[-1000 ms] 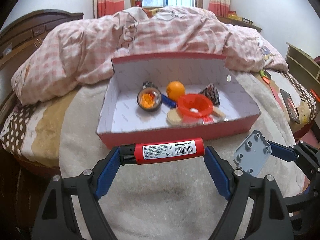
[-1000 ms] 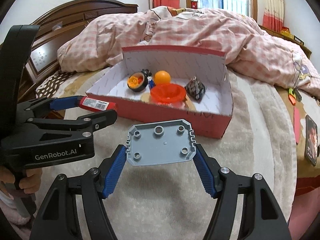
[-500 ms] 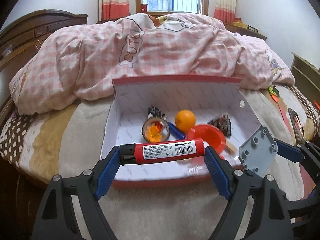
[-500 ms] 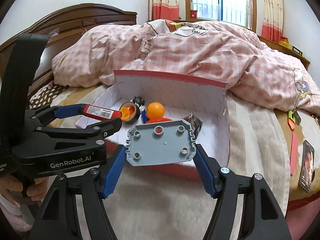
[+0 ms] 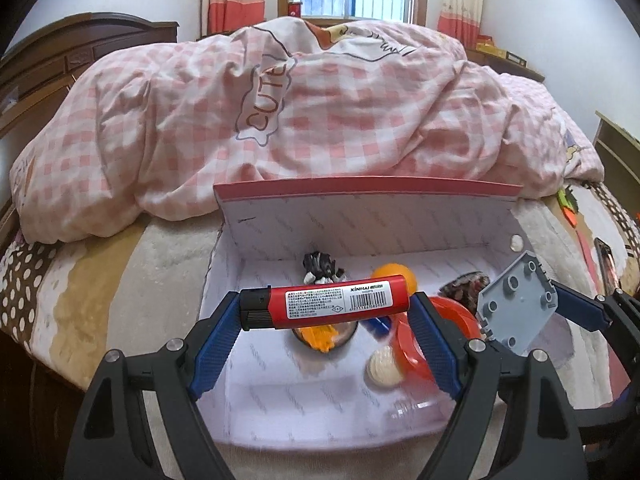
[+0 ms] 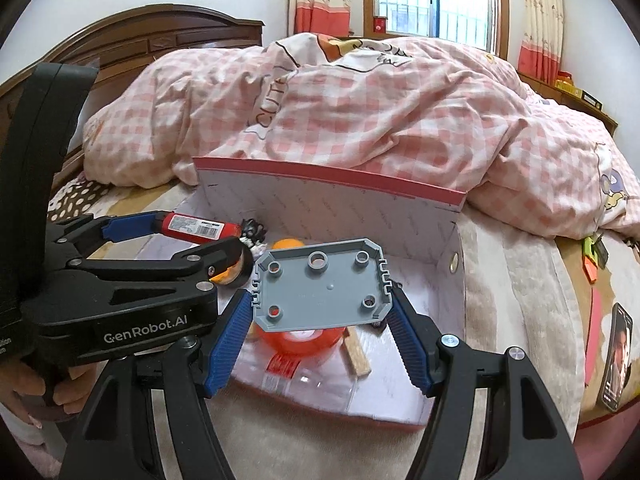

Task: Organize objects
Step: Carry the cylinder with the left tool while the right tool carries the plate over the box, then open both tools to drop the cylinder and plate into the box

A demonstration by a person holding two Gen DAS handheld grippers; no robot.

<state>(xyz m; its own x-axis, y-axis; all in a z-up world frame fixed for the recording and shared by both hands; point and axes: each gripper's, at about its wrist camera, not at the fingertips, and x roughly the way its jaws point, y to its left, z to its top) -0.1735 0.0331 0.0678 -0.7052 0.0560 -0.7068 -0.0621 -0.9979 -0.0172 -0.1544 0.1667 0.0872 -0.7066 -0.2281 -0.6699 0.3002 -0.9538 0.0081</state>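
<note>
**A:** What have your tools got right now?

**B:** My left tool (image 5: 326,320) is clamped on a red lighter (image 5: 326,307), pads on its two ends, so it lies crosswise between them. My right tool (image 6: 320,322) is pinching a grey plastic plate (image 6: 320,285) by its short edges. Both hang over the open red box (image 5: 368,192) on the bed.

**A:** How do they handle?

**B:** Both seem light and rigid. I judge the lighter smooth and round, so it could roll; an end-to-end hold stops that. The plate is flat and stiff, and its notched edges give the pads some bite.

**A:** And the count?

**B:** One lighter, one plate, one box. Inside I make out one orange ball (image 5: 394,274), one red funnel-like bowl (image 6: 298,338), one round container with orange inside (image 5: 324,334), one small black-and-white thing (image 5: 320,266), one dark patterned item (image 5: 464,286), one cream disc (image 5: 383,368) and a wooden stick (image 6: 357,356). Other bits are too blurred to name.
</note>
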